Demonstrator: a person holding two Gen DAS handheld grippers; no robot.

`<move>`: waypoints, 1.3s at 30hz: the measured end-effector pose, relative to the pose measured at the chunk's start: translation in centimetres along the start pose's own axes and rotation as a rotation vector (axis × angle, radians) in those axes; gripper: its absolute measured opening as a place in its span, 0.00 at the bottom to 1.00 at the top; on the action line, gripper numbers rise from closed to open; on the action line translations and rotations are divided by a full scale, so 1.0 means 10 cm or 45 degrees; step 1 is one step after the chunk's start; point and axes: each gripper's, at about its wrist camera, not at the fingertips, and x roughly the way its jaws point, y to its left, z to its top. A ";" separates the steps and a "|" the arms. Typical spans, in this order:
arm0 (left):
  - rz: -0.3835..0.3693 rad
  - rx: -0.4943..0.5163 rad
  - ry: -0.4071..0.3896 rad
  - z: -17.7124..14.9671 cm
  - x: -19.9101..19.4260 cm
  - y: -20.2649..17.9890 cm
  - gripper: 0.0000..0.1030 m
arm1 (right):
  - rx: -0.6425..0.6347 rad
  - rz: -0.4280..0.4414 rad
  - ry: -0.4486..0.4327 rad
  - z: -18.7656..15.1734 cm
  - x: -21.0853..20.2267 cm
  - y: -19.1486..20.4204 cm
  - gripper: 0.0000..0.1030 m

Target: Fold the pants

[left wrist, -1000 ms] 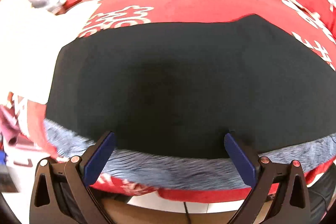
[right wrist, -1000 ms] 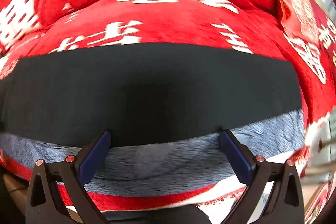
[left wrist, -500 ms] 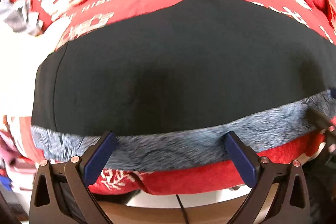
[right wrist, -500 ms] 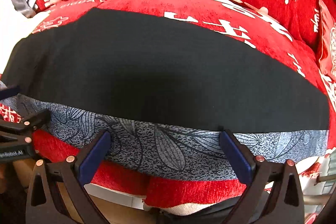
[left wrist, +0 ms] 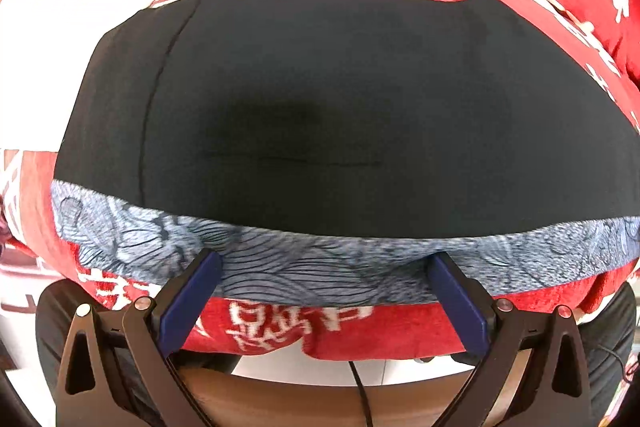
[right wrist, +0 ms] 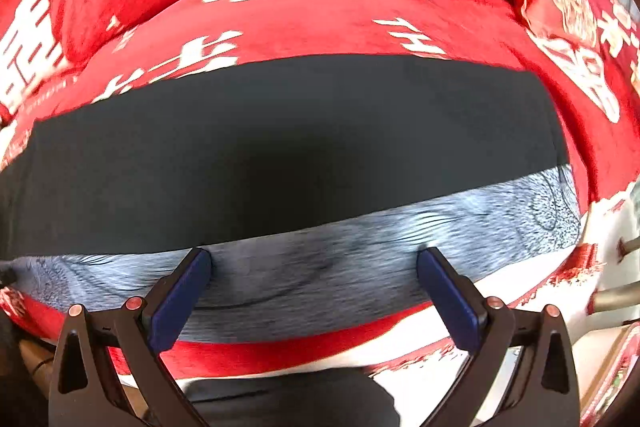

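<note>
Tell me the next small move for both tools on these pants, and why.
Probably ease both down onto the grey patterned band and close. The left tool and right tool are open and empty, jaws straddling that near edge, while the black pants lie flat on the red sofa cover.

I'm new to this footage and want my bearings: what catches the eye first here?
The black pants fill the middle, laid flat across a bright red cover with white characters. A grey patterned band runs along the pants' near edge. Both grippers, left and right, are wide open over that band, holding nothing.
</note>
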 end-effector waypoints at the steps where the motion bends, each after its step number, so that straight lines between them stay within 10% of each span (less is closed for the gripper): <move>1: 0.007 -0.011 0.001 0.00 0.00 0.05 1.00 | 0.016 0.013 -0.002 0.00 0.00 -0.09 1.00; 14: 0.041 -0.151 0.064 -0.03 -0.01 0.40 1.00 | 0.200 -0.048 -0.033 0.14 0.02 -1.02 1.00; 18: -0.036 -0.174 -0.029 -0.04 -0.35 0.51 1.00 | 0.272 -0.181 -0.132 0.22 -0.24 -0.98 1.00; 25: 0.186 -0.336 -0.012 0.20 -0.24 0.95 1.00 | 0.166 -0.197 -0.135 0.66 0.02 -0.62 1.00; 30: 0.008 -0.533 0.041 0.02 -0.12 1.39 1.00 | 0.231 -0.135 -0.121 0.87 0.27 -0.69 1.00; 39: 0.144 -0.425 0.008 -0.05 -0.27 1.28 1.00 | 0.223 -0.254 -0.056 1.05 0.20 -0.47 1.00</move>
